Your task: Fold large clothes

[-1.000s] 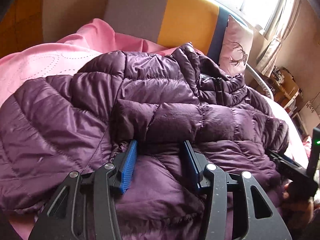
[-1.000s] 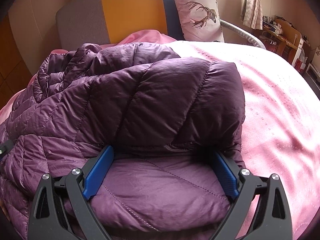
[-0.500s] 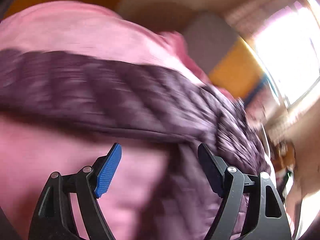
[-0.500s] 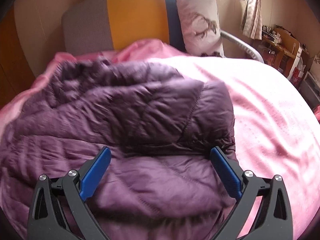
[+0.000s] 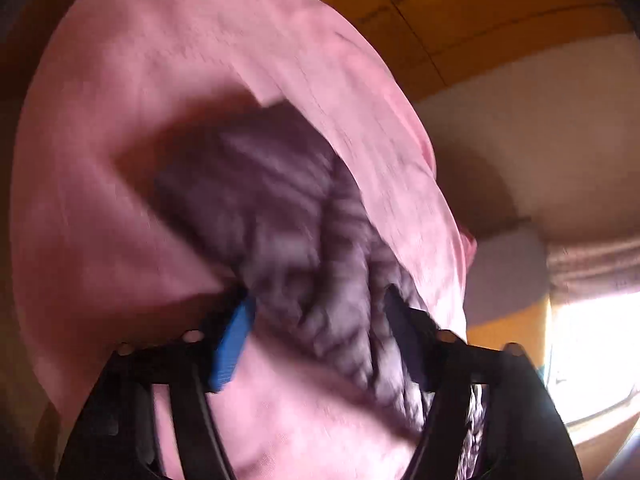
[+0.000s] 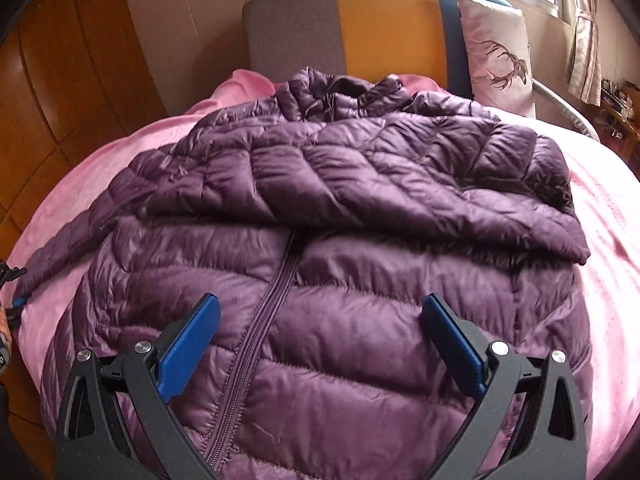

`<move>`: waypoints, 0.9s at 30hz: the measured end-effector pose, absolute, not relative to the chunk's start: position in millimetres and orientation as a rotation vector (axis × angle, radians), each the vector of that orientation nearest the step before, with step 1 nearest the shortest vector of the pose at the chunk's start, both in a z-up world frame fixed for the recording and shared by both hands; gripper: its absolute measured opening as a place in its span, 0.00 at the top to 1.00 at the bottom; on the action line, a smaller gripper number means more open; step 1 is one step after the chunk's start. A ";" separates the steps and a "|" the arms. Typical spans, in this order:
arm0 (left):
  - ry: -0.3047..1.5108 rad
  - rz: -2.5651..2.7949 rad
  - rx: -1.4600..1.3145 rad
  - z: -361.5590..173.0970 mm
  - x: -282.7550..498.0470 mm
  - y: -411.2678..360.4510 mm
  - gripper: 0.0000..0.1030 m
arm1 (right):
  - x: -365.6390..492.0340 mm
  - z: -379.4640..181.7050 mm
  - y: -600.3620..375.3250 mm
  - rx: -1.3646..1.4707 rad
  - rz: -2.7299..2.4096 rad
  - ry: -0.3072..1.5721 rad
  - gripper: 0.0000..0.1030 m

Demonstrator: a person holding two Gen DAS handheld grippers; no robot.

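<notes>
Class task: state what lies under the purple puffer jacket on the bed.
A pink bedspread shows all round the purple puffer jacket. Whatever lies beneath the jacket's middle is covered.

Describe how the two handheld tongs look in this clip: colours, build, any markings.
Both are alike. The right tongs have black plastic arms with triangular cut-outs, silver pivot screws and flat blue ribbed pads on the inner faces. The left tongs, blurred, show the same black frame and a blue pad. No cables, labels or sleeves are visible.

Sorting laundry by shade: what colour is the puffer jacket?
Dark purple puffer jacket, quilted; clearest in the right wrist view.
</notes>
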State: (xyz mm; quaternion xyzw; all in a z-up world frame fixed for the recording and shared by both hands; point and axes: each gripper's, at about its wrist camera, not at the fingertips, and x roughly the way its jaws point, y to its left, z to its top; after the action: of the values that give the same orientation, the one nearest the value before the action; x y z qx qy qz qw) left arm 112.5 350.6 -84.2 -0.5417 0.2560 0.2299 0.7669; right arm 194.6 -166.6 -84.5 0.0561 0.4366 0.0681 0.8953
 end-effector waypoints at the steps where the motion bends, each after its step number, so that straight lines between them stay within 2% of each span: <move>1: 0.562 0.506 -1.171 -84.6 114.4 356.1 0.59 | 195.0 -86.8 -167.1 0.119 0.135 0.912 0.02; 2: 0.570 0.508 -1.167 -84.9 117.1 359.0 0.74 | 193.9 -88.0 -166.8 0.129 0.133 0.915 0.02; 3: 0.578 0.500 -1.158 -83.4 118.5 363.2 0.82 | 194.9 -88.6 -165.7 0.139 0.134 0.918 0.02; 5: 0.573 0.481 -1.111 -72.5 123.9 361.9 0.88 | 194.9 -91.4 -166.3 0.153 0.135 0.925 0.02; 11: 0.476 0.253 -0.860 2.0 145.1 306.8 0.89 | 199.5 -100.3 -172.9 0.182 0.147 0.931 0.02; 17: 0.462 -0.147 -0.618 57.4 183.0 182.4 0.89 | 199.9 -103.0 -180.9 0.232 0.169 0.931 0.02; 21: 0.519 -0.358 -0.449 60.4 198.9 91.0 0.88 | 199.9 -103.4 -184.1 0.265 0.182 0.926 0.02; 26: 0.638 -0.542 -0.263 31.2 202.0 0.9 0.88 | 198.3 -103.0 -192.8 0.325 0.207 0.917 0.02; 27: 0.675 -0.557 -0.237 19.0 198.5 -10.5 0.79 | 198.2 -103.1 -193.8 0.332 0.211 0.916 0.02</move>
State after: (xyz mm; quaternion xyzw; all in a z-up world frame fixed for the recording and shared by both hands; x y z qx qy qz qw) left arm 198.5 -10.5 19.0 -0.1147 0.3259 -0.2691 0.8990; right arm 198.2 -193.8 -103.1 0.1594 0.4393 0.1012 0.8783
